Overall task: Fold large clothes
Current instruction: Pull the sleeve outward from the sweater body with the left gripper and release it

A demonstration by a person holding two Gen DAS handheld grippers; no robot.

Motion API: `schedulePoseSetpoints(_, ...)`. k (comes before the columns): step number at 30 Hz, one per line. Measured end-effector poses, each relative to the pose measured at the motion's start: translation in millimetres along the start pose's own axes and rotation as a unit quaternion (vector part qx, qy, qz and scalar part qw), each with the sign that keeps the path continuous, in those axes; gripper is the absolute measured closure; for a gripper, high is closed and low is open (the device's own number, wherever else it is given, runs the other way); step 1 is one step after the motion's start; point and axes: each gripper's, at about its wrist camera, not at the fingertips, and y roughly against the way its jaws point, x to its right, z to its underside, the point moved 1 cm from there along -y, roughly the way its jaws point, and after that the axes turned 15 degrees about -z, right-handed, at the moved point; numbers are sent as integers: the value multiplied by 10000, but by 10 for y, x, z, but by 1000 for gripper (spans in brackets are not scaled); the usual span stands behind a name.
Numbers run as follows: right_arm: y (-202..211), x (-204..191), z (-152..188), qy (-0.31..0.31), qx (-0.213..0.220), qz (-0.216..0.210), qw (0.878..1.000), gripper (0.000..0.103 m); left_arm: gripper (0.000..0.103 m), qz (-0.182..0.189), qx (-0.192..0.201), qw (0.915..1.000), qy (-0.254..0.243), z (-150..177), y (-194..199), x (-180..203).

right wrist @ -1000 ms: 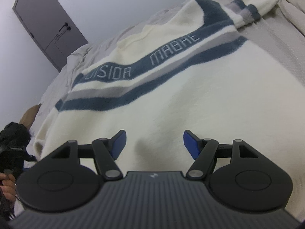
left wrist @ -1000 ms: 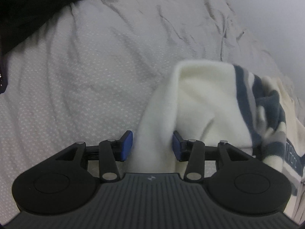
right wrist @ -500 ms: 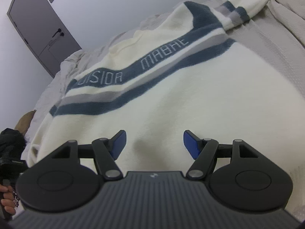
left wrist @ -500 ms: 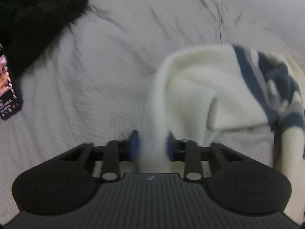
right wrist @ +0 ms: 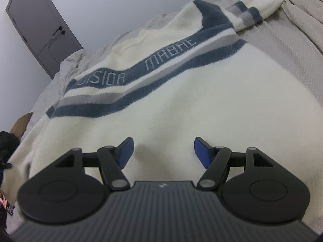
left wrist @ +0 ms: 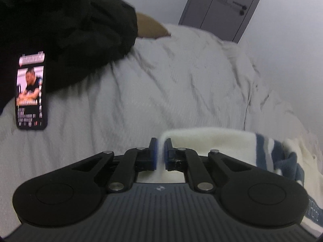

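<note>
A large cream fleece sweater (right wrist: 181,109) with dark blue and grey bands and lettering lies spread on a grey bed. In the left wrist view its sleeve (left wrist: 212,139) runs off to the right, and my left gripper (left wrist: 160,153) is shut on the sleeve's cuff, the cream cloth pinched between the blue pads. In the right wrist view my right gripper (right wrist: 163,151) stands open just above the sweater's body, with only flat cloth under the gap. The far sleeve (right wrist: 268,2) trails toward the top right.
A grey bedspread (left wrist: 161,84) covers the bed. A black garment (left wrist: 66,24) and a lit phone (left wrist: 30,91) lie at the left. A grey door (left wrist: 222,6) stands behind the bed. More bedding (right wrist: 286,46) lies right of the sweater.
My left gripper has shut on the sleeve cuff and lifted, tilting up so the door, the black garment and the phone come into view. The right gripper has stayed over the sweater.
</note>
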Motion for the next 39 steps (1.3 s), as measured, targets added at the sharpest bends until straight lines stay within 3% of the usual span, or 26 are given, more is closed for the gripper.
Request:
schedulePoseSetpoints(5,-8,2,12,16,-27,16,10000,35,95,-129,386,9980,-482,-166,-67,93)
schedulePoseSetpoints(11,-29,-27,-7,126,-44,-74,9999,34,96,-144,736,9939,-805,-710,-184,248)
schedulePoseSetpoints(17,-106,-108,-63,463,29,18,9989,34,96,-363,1654,9751,-1431,-1475,-181,657)
schedulePoseSetpoints(23,-126,-125,-132,805,72,235,9965,35,96,-698,2066,9600,-1758,-2049,-558,1060)
schedulePoseSetpoints(29,-268,-120,-175,1101,28,446,9929,35,96,-1056,1671,9620,-1883,-2086,-1554,1331)
schedulePoseSetpoints(34,-394,-108,-201,1256,-80,583,9903,35,95,-1036,1209,9676,-1957,-1873,-2249,1322)
schedulePoseSetpoints(39,-490,-112,-202,1349,-145,626,9888,35,95,-802,838,9764,-1819,-1787,-2561,1202)
